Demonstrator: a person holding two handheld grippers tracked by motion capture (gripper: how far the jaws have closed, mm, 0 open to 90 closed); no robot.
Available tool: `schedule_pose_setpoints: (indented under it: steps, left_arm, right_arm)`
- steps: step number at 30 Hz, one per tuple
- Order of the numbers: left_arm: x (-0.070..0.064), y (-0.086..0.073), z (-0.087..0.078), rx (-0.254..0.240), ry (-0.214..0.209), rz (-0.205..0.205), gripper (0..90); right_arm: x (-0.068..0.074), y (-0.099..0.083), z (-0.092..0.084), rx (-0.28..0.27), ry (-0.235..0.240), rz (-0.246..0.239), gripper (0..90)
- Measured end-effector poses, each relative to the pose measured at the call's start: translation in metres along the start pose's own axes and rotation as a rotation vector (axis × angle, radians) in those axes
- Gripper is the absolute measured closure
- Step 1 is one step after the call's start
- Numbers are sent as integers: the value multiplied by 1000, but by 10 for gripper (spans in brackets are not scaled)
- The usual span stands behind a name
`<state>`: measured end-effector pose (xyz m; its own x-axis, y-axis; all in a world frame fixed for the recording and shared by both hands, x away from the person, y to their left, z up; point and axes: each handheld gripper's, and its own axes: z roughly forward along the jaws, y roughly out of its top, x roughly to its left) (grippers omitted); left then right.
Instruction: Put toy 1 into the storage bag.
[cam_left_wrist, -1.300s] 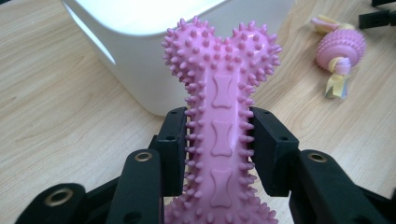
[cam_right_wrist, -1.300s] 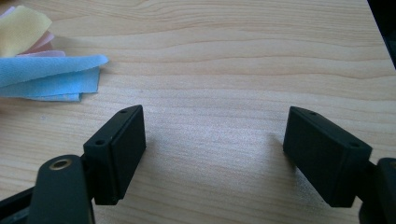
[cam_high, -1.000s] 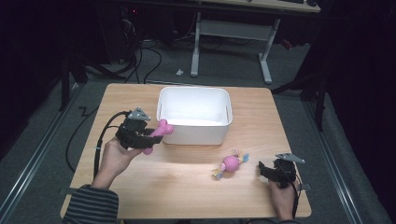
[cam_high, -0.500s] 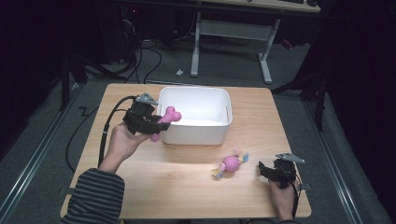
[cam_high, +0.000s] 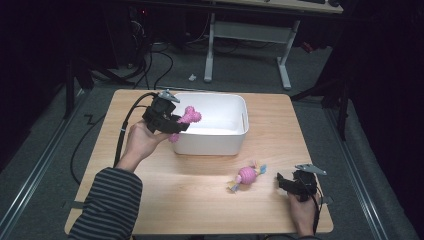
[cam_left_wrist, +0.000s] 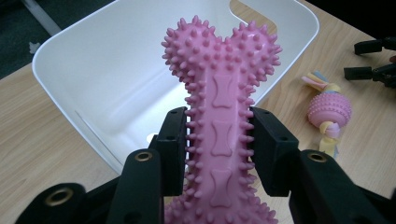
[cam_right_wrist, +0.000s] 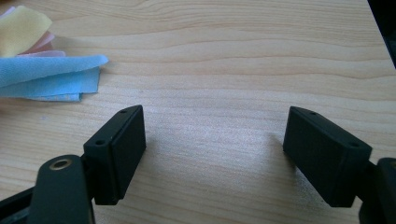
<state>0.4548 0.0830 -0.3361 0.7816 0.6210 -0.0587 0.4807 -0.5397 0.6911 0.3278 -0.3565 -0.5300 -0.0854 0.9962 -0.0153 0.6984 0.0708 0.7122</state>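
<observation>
- The left gripper (cam_high: 172, 124) is clamped on a pink spiky bone toy (cam_high: 186, 120); in the left gripper view the two black pads press on the bone's narrow shaft (cam_left_wrist: 219, 140) from both sides.
- The bone is held in the air at the left end of the white tub (cam_high: 235, 145), its knobbed end over the tub's rim and above the tub's bare white floor.
- The tub sits at the middle of the wooden table (cam_high: 150, 200), toward the far edge.
- A small pink ball toy with pastel fabric tails (cam_high: 246, 175) lies on the table in front of the tub, near its right corner and well apart from the bone.
- The right gripper (cam_high: 284, 181) rests low at the table's right front, just beside the ball toy; its jaws stand apart with bare wood between them.
- In the right gripper view, blue and yellow fabric tails (cam_right_wrist: 51, 77) lie ahead of the jaws to the left, not touching them.
- Nothing lies between the held bone and the tub's inside.
</observation>
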Motion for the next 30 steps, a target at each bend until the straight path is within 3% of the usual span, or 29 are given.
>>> schedule_pose_setpoints:
  steps: [6, 8, 11, 30]
  left_arm:
    - [2, 10, 8, -3, 0, 14, 594]
    - [2, 14, 13, 13, 18, 40, 594]
    - [4, 16, 17, 21, 22, 42, 594]
    - [16, 24, 51, 24, 54, 1, 591]
  right_arm:
    - [0, 0, 0, -2, 1, 0, 212]
    - [0, 0, 0, -2, 0, 3, 216]
    - [0, 0, 0, -3, -1, -1, 218]
    - [1, 0, 0, -1, -1, -3, 225]
